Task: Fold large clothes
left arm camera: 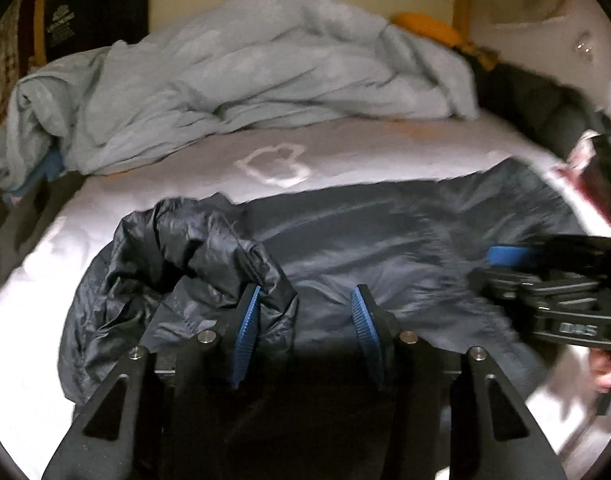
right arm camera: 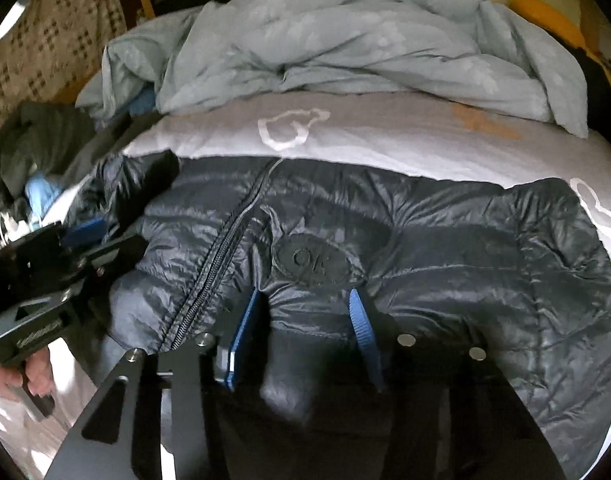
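A dark navy puffer jacket [left arm camera: 385,232] lies spread across the white bed sheet [left arm camera: 365,152]. In the right wrist view the jacket [right arm camera: 445,248] shows its zipper [right arm camera: 221,264] and a round chest patch [right arm camera: 309,260]. A crumpled sleeve [left arm camera: 193,240] is bunched at the jacket's left end. My left gripper [left arm camera: 305,308] is open, its jaws apart just above the jacket fabric beside the sleeve. My right gripper [right arm camera: 305,312] is open just below the chest patch, holding nothing. The right gripper also shows at the right edge of the left wrist view [left arm camera: 517,260].
A rumpled light blue duvet [left arm camera: 245,80] is heaped at the back of the bed, with a yellow object [left arm camera: 425,26] behind it. A pile of grey and blue clothes [right arm camera: 37,160] lies at the bed's left. A patterned curtain [right arm camera: 53,36] hangs at far left.
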{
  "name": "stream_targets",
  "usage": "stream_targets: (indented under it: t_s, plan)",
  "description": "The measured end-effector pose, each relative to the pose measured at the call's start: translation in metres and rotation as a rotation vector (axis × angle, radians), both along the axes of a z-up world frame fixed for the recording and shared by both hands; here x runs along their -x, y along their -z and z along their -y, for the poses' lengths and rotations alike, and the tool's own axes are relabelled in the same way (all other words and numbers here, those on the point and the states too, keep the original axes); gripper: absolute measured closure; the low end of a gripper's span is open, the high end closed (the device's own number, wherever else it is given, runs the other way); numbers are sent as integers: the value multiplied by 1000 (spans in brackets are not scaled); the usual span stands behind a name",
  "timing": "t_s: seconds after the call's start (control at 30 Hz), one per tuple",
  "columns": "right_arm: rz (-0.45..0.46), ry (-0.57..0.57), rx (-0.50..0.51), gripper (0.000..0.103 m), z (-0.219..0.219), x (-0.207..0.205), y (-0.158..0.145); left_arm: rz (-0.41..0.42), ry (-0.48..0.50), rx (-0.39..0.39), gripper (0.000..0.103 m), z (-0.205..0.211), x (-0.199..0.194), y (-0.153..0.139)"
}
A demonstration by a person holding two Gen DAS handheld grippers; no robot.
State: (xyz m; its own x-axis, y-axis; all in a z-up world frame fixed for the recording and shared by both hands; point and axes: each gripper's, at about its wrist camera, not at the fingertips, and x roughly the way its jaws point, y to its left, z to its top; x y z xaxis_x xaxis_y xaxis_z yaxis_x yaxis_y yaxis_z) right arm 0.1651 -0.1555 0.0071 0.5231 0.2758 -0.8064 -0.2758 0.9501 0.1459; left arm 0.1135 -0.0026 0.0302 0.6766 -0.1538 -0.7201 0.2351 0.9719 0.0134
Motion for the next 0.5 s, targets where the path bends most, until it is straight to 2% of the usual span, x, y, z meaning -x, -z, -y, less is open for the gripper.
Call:
stream_targets:
  t_s: [0.1, 0.2, 0.3, 0.33, 0.43, 0.5]
  plan:
    - [-22, -4, -5, 55, 1, -4, 10, 10, -52, 15, 56, -16, -5, 0]
    - [4, -12, -10, 55, 4, -3, 3, 116, -67, -24, 55, -26, 3, -23]
    - [72, -4, 17, 55, 6, 3, -7, 218, -163, -115, 39, -42, 9, -49]
    - [88, -2, 15, 55, 7, 5, -11, 230, -214, -142, 39, -51, 9, -57]
    - [97, 14, -74, 55, 18, 6, -26, 282, -316, -105, 39, -78, 17, -81]
    - [119, 26, -102, 55, 23, 7, -35, 337, -322, -62, 41, -91, 27, -93]
